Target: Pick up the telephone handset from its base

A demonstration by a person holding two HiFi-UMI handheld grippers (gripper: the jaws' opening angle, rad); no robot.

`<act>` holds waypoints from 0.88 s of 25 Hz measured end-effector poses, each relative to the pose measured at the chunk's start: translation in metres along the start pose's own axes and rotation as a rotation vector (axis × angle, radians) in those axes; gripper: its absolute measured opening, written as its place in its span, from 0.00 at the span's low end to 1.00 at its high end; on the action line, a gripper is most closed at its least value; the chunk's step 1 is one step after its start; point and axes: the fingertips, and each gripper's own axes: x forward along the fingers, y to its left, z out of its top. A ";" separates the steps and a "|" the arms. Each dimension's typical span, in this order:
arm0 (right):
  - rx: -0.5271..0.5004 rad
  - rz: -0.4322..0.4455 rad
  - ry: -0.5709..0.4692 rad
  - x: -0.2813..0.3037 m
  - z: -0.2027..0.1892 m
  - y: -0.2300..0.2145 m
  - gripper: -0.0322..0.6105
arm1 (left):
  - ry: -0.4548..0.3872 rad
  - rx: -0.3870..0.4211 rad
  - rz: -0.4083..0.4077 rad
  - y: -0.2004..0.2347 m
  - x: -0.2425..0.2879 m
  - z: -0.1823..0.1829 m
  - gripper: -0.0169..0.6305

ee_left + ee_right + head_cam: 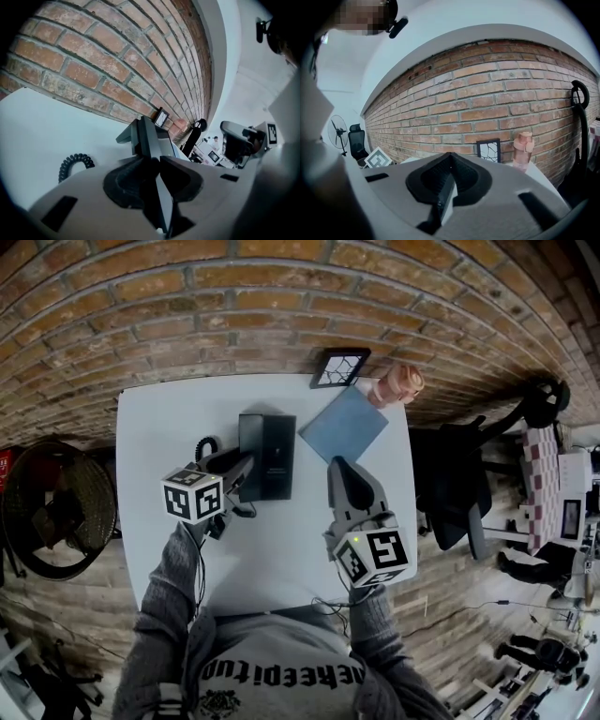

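A black telephone base (272,454) lies on the white table (150,427). Its handset (228,463) runs along the base's left side, with a coiled cord (205,444) trailing off to the left. My left gripper (242,469) reaches in from the lower left, and its pads press on the handset. In the left gripper view the dark handset (142,135) sticks out ahead of the left gripper (157,160), with the cord (74,164) at the left. My right gripper (340,467) hovers right of the base, shut and empty; in its own view the right gripper (450,158) points towards the brick wall.
A blue notebook (344,423) lies at the table's far right. Beside it are a black picture frame (339,368) and a pink bottle (398,385) against the brick wall. A fan (56,507) stands left of the table, and an office chair (459,479) stands to its right.
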 end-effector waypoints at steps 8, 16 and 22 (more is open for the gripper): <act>-0.006 -0.002 -0.012 -0.006 0.005 0.007 0.06 | -0.018 0.032 -0.039 -0.017 -0.012 0.009 0.14; -0.010 -0.005 -0.041 -0.014 0.012 0.020 0.06 | -0.051 0.073 -0.045 -0.033 -0.034 0.017 0.13; -0.021 -0.014 -0.062 -0.024 0.017 0.033 0.06 | -0.093 0.105 -0.049 -0.045 -0.059 0.025 0.13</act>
